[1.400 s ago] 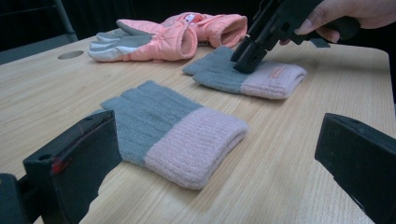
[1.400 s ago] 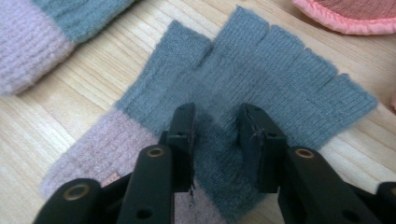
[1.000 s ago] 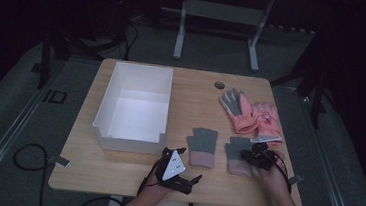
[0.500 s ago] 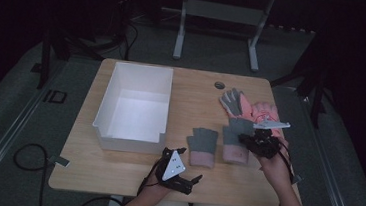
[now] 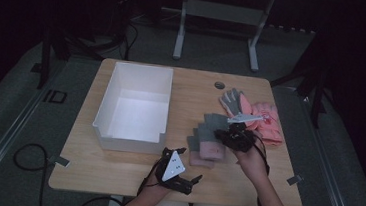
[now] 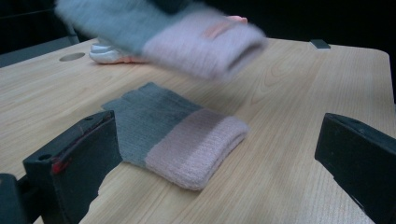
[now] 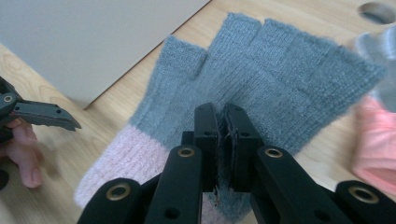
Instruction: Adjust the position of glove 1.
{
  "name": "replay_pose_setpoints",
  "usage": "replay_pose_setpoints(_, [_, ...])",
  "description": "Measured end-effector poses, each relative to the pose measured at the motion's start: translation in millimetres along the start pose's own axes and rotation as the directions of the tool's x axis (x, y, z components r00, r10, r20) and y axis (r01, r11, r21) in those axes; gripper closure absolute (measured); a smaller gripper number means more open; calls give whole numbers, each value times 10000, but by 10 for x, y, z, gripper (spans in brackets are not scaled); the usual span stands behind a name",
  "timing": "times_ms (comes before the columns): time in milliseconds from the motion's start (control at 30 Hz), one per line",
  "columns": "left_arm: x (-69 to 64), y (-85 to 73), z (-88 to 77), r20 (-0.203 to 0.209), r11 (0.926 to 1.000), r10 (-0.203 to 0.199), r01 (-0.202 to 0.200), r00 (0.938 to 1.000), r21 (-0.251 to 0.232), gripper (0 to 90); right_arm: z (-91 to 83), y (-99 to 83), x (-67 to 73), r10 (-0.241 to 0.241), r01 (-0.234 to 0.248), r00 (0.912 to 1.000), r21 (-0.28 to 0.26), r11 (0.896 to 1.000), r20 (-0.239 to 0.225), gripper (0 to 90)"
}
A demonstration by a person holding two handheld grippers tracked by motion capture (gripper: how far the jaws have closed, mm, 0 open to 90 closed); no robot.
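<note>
Bin (image 5: 135, 106) stands left on the counter (image 5: 115, 170); the left gripper (image 5: 180, 175) rests with jaws apart. Right gripper (image 7: 222, 122), clamped on the grey-pink glove (image 7: 243, 79), lifts it; next likely carrying it binward.

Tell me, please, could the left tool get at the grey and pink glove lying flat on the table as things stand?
Probably yes. The left tool stands open, with the flat glove right ahead between its jaws. The other glove, pinched in the right tool, hangs above it, apparently not touching.
</note>
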State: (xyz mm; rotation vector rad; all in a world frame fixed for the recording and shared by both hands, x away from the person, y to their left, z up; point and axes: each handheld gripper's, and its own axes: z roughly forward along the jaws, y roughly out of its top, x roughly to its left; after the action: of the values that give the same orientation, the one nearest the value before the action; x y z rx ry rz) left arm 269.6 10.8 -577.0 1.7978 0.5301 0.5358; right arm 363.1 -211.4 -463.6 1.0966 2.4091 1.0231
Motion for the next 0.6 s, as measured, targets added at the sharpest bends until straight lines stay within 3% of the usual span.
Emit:
replay_pose_setpoints(167, [3, -1, -3, 6, 10000, -19, 19, 10000, -10, 0, 232, -44, 86, 7, -1, 9999, 363, 9993, -170, 845])
replay_pose_setpoints(367, [-1, 0, -1, 27, 10000, -26, 26, 10000, -4, 0, 439, -141, 74, 470, -440, 9982, 795, 9959, -363, 844])
replay_pose_setpoints(600, [-4, 2, 8, 53, 10000, -26, 26, 10000, 55, 0, 600, -240, 35, 501, -445, 9979, 1262, 9910, -415, 834])
